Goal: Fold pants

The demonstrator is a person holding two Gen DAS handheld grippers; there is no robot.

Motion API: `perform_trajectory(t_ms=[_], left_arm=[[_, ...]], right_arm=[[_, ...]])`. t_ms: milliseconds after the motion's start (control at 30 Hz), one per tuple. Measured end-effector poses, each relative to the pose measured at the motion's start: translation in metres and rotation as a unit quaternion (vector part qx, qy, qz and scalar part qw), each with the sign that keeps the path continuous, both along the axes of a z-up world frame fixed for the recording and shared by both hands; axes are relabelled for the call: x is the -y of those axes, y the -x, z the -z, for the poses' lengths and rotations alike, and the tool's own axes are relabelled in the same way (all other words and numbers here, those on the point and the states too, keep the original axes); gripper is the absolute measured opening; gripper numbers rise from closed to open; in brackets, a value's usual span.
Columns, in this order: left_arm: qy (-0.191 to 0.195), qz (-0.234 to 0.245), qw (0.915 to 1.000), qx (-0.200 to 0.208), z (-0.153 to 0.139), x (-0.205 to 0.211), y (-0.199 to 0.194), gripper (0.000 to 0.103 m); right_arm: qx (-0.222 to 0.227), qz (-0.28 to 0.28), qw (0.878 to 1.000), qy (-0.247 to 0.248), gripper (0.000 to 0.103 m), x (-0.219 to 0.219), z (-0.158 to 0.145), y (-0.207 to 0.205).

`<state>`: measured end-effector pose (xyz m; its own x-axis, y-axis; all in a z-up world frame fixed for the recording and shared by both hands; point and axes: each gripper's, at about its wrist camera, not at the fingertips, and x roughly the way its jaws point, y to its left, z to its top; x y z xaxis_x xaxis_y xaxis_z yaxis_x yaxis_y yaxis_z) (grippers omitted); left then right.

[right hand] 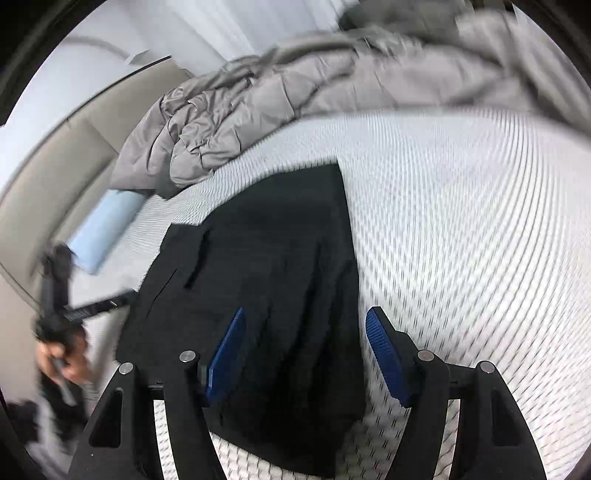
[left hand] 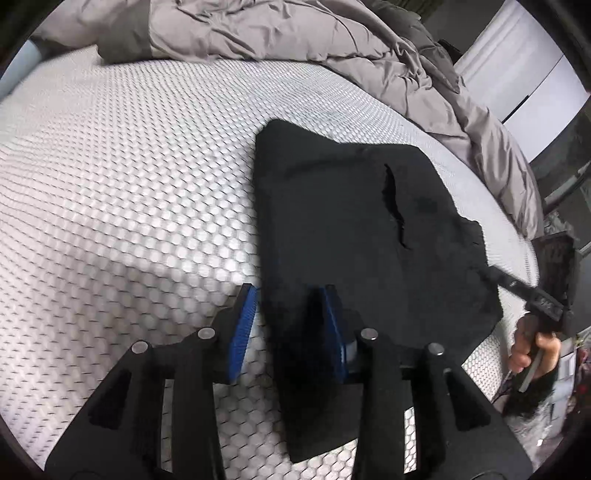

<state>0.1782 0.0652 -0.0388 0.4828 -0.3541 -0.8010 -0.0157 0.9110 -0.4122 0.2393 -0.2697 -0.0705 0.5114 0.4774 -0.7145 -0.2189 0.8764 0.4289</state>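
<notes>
Black pants (left hand: 351,221) lie folded into a flat pile on the white honeycomb mattress (left hand: 110,166). My left gripper (left hand: 290,295) hangs over the pile's near left corner. Its blue pads stand apart with the cloth's edge between them, and the left pad is clear of the fabric. In the right wrist view, which is motion-blurred, the pants (right hand: 266,258) run away from my right gripper (right hand: 306,317). Its jaws stand wide open above the pile's near right edge and hold nothing. A hand (left hand: 532,350) carries the right gripper at the pile's right side.
A crumpled grey duvet (left hand: 295,33) is bunched along the far side of the bed (right hand: 295,92). A light blue pillow (right hand: 103,229) lies by the beige headboard (right hand: 55,155). White doors (left hand: 517,74) stand beyond the bed's right edge. Bare mattress (right hand: 461,221) spreads beside the pants.
</notes>
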Motion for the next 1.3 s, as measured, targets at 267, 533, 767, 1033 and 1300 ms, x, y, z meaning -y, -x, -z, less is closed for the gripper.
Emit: perform_trajectory(t_ms=[267,533,767,1033,1300], left_arm=[[0.011,-0.013,0.9997,0.015,0.002,-0.004,-0.025,0.029],[-0.062,-0.007,0.9969,0.048,-0.015,0.006,-0.017,0.029],[-0.125,0.006,0.9807,0.15,-0.059,0.034,0.042,0.09],[-0.158,-0.021,0.9646,0.21,-0.067,0.052,0.096,0.102],[-0.134,-0.026,0.9647,0.225,-0.061,0.057,0.105,0.102]], right_arm=[[-0.023,-0.034,0.999,-0.003,0.036,-0.007,0.02,-0.002],[0.005,-0.031,0.999,0.043,0.051,-0.02,0.014,0.025],[0.093,0.005,0.992,0.085,0.086,-0.017,-0.023,0.054],[0.222,-0.015,0.973,0.065,0.103,-0.044,-0.046,0.109],[0.224,0.008,0.971,0.084,0.103,-0.05,-0.035,0.116]])
